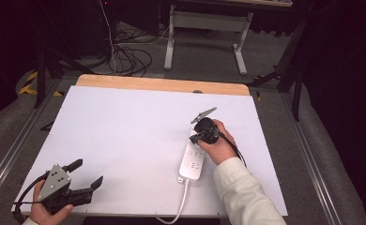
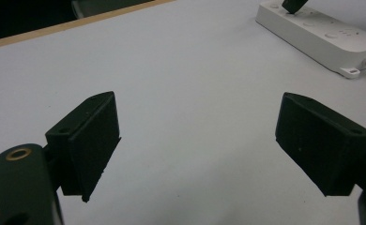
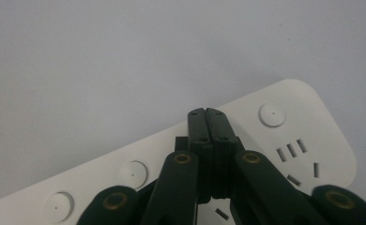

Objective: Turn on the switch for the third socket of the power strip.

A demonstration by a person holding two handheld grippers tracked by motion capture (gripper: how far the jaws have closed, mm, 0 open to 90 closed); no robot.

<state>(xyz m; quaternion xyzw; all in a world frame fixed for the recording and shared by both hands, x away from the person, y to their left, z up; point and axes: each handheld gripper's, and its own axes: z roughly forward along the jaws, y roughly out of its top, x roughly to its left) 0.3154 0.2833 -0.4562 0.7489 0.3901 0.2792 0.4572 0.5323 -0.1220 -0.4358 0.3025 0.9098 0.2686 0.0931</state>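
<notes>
A white power strip [image 1: 192,160] lies on the white table right of centre, its cord running toward the front edge. My right gripper [image 1: 196,137] is shut, jaws pressed together with nothing between them, tips down on the strip's far end. In the right gripper view the closed tips [image 3: 207,115] sit over the power strip [image 3: 284,140] between two round buttons, whether they touch I cannot tell. My left gripper [image 1: 86,173] rests at the table's front left, open and empty. In the left gripper view its jaws stand wide apart over bare table, with the power strip [image 2: 319,33] at the upper right.
The white table top [image 1: 134,126] has a wooden strip [image 1: 162,84] along its far edge. Behind it stand a white desk frame [image 1: 204,33] and loose cables [image 1: 129,56] on the floor. Metal rails [image 1: 12,145] run along both sides of the table.
</notes>
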